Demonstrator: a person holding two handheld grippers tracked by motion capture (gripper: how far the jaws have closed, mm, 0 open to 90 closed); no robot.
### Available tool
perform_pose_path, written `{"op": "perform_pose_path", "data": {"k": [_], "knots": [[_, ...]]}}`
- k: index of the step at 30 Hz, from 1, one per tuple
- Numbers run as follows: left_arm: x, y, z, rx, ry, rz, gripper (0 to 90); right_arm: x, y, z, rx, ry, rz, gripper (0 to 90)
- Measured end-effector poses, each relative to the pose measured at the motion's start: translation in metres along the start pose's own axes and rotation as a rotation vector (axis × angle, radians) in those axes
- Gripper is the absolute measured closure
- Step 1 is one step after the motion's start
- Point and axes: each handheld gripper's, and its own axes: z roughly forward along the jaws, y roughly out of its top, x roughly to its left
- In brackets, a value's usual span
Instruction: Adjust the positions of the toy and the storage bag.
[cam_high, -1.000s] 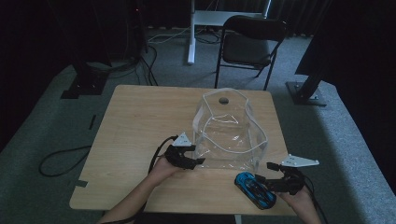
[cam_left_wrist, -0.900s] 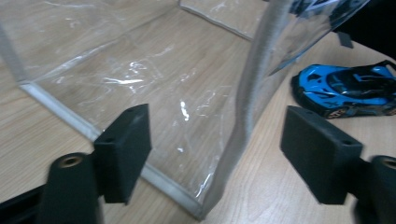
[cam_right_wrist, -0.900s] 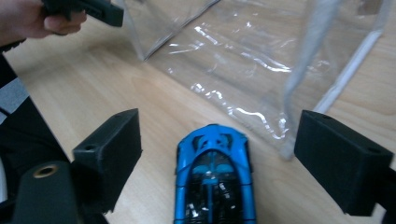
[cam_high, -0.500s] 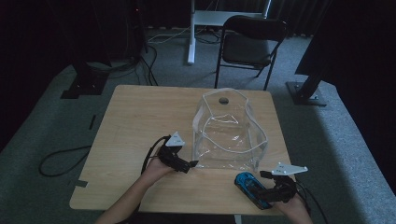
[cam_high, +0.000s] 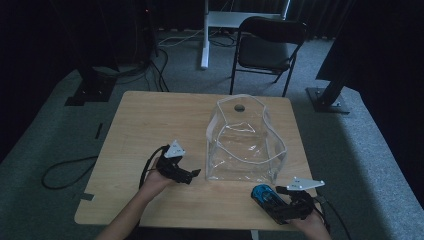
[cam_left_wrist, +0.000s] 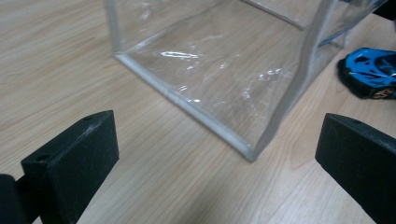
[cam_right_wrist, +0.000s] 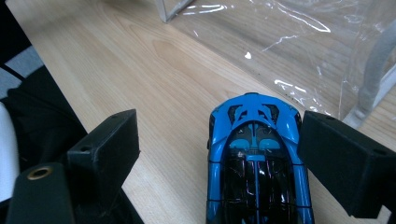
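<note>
A clear plastic bag (cam_high: 245, 145) with white trim stands open on the wooden table (cam_high: 150, 125). Just off its near right corner lies a blue toy car (cam_high: 262, 193). My left gripper (cam_high: 192, 176) hovers left of the bag's near left corner; its jaws have just been opening and hold nothing. In the left gripper view the gripper (cam_left_wrist: 219, 135) faces the bag's bottom corner (cam_left_wrist: 252, 151), with the car (cam_left_wrist: 369, 70) beyond. My right gripper (cam_high: 272, 201) has also just been opening. Its jaws (cam_right_wrist: 222, 135) straddle the car (cam_right_wrist: 254, 154), with a gap at the left pad.
The right hand is close to the table's near edge. A black folding chair (cam_high: 265, 45) and a white desk leg (cam_high: 205, 35) stand behind the table. Cables (cam_high: 65, 172) lie on the carpet at left, and a black stand base (cam_high: 330, 100) sits at right.
My left gripper has drawn back leftward from the bag and its jaws have spread. My right gripper has come down and leftward behind the car, which now lies between its jaws.
</note>
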Motion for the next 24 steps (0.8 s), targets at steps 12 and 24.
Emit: {"op": "perform_pose_path", "data": {"k": [12,24], "knots": [[0.032,-0.028,-0.037,0.021,0.15,-0.081,0.1,-0.002,-0.006,0.017,0.069,-0.043,-0.001,12.2],[0.062,-0.07,-0.062,0.094,0.297,-0.189,0.1,-0.007,-0.009,0.021,0.113,-0.087,0.001,12.4]]}}
